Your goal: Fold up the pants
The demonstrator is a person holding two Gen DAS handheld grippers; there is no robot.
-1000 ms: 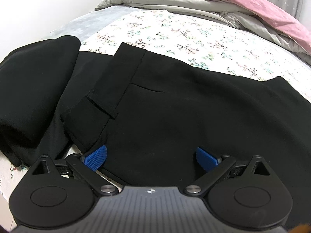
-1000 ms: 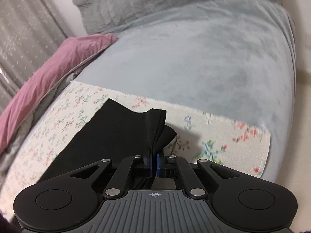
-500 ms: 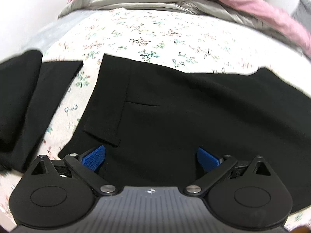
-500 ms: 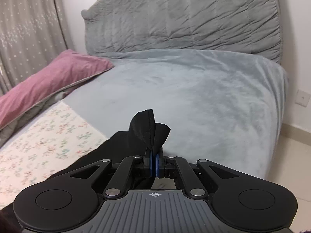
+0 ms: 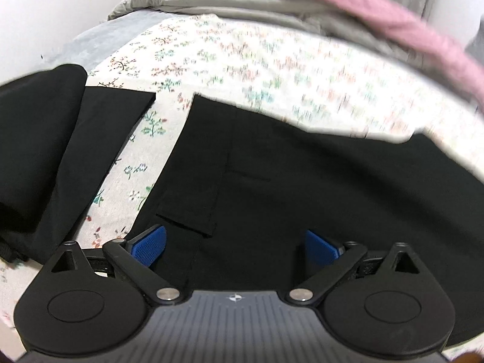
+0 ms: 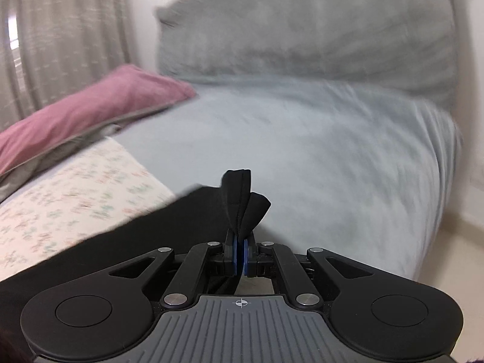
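Note:
Black pants (image 5: 302, 187) lie spread on the floral sheet (image 5: 242, 60), waistband to the left with a belt loop and a pocket slit showing. My left gripper (image 5: 236, 243) hovers over the waist area, its blue pads wide apart and nothing between them. In the right wrist view my right gripper (image 6: 240, 257) is shut on a bunched end of the black pants (image 6: 242, 205), which sticks up past the pads; the cloth trails back to the left over the bed.
Another black garment (image 5: 39, 151) lies folded at the left of the sheet. A pink quilt (image 6: 90, 112) with grey lining lies along the far side. A grey bedspread (image 6: 302, 151) and grey headboard cushion (image 6: 302, 30) lie ahead of the right gripper; floor at right.
The right gripper has lifted and rolled with the pants end in it, so the headboard now fills its view. The left view shifted and a gap of sheet opened beside the other garment.

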